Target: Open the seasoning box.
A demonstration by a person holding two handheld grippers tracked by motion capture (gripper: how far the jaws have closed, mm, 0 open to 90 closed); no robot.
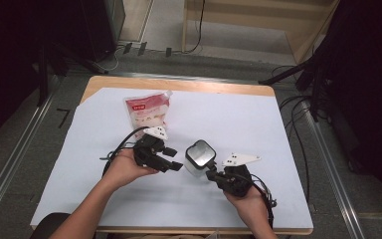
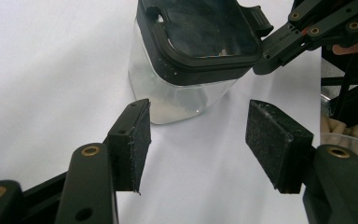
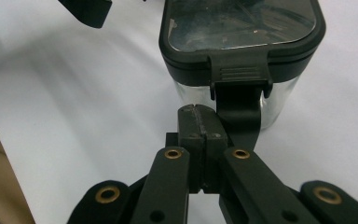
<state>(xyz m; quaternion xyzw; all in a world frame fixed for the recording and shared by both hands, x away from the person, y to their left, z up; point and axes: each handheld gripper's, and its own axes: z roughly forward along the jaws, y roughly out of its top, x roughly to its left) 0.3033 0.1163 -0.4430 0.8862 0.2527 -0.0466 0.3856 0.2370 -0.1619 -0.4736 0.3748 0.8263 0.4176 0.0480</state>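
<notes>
High view shows one clear container [image 1: 199,158] with a black lid standing near the middle of the white worktop [image 1: 238,119], between the two grippers, and one red-and-white pouch [image 1: 148,110] lying farther back, well apart from it. Left gripper [image 2: 198,128] has its jaws open about halfway with nothing between them; the container stands just ahead of them. Right gripper [image 3: 200,116] has its jaws closed together, pad against pad, beside the latch [image 3: 239,79] at the front of the lid; whether they touch the latch I cannot tell. I judge the work to be opening the container, and it is at an early point: the lid is still on and the latch is still down. What is left is to lift the latch and take the lid off. Count: one container, one pouch, two grippers.
</notes>
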